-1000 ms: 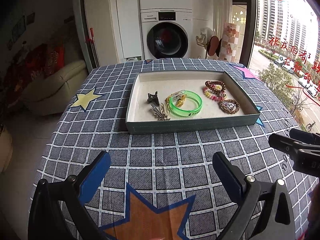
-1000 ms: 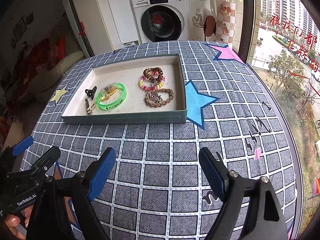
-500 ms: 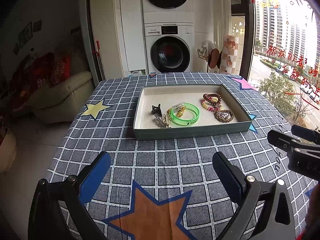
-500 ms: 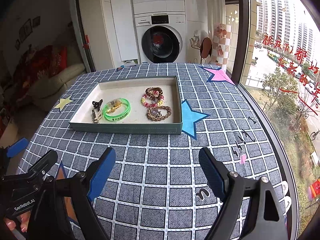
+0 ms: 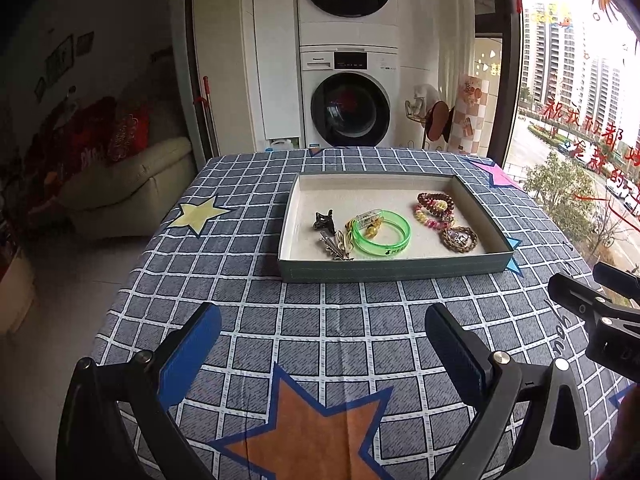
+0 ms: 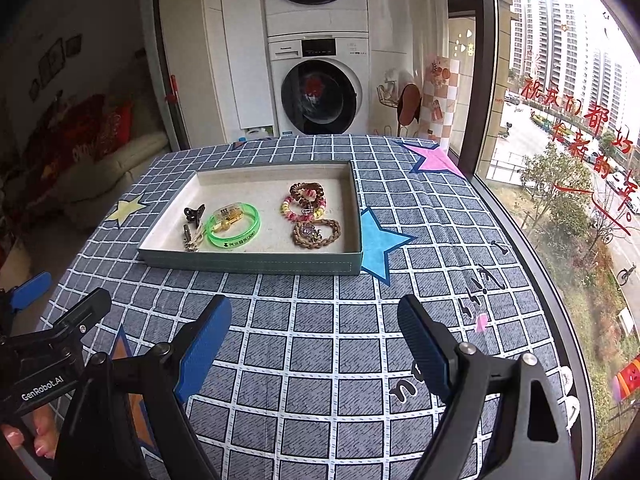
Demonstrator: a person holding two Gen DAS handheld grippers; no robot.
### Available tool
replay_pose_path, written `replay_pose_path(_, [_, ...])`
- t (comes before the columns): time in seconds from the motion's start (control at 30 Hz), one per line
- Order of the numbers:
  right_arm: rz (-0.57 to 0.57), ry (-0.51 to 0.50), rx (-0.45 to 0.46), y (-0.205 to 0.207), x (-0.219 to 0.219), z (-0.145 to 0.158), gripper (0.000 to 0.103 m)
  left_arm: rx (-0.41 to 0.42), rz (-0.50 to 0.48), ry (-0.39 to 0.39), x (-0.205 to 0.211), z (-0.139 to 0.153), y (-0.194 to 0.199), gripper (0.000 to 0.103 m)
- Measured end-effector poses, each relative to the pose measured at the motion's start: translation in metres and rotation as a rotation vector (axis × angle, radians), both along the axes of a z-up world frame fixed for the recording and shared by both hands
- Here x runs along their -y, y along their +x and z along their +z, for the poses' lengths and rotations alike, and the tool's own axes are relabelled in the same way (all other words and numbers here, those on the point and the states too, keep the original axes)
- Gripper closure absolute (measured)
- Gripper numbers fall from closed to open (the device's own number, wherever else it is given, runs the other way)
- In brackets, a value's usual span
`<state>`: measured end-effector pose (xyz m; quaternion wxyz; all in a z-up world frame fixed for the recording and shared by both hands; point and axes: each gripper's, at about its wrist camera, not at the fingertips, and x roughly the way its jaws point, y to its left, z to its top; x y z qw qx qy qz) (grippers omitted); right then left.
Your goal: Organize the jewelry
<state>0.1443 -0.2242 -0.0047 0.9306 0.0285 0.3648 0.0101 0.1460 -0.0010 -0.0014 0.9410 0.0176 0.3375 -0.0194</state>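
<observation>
In the tray [image 5: 392,270] at the middle of the checked surface [image 5: 320,320] lie 1 stiff green bangle [image 5: 382,236], best pinched across its rim, 3 soft bead bracelets [image 5: 436,210] and light, slippery hair clips [image 5: 326,226] of uncertain count, while the left gripper [image 5: 322,342] and right gripper [image 6: 316,332] hover with fingers wide apart, empty.

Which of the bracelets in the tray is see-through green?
The green bangle, left of the three bead and braided bracelets; it alone is a clear plastic ring, with a small gold charm packet across it.
</observation>
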Motion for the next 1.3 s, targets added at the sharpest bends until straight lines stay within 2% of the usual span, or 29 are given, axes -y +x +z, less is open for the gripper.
replay_pose_path(1.3, [0.015, 0.007, 0.005, 0.0013, -0.0062, 0.0047, 0.016, -0.001, 0.008, -0.004, -0.0037, 0.0039, 0.0032, 0.0])
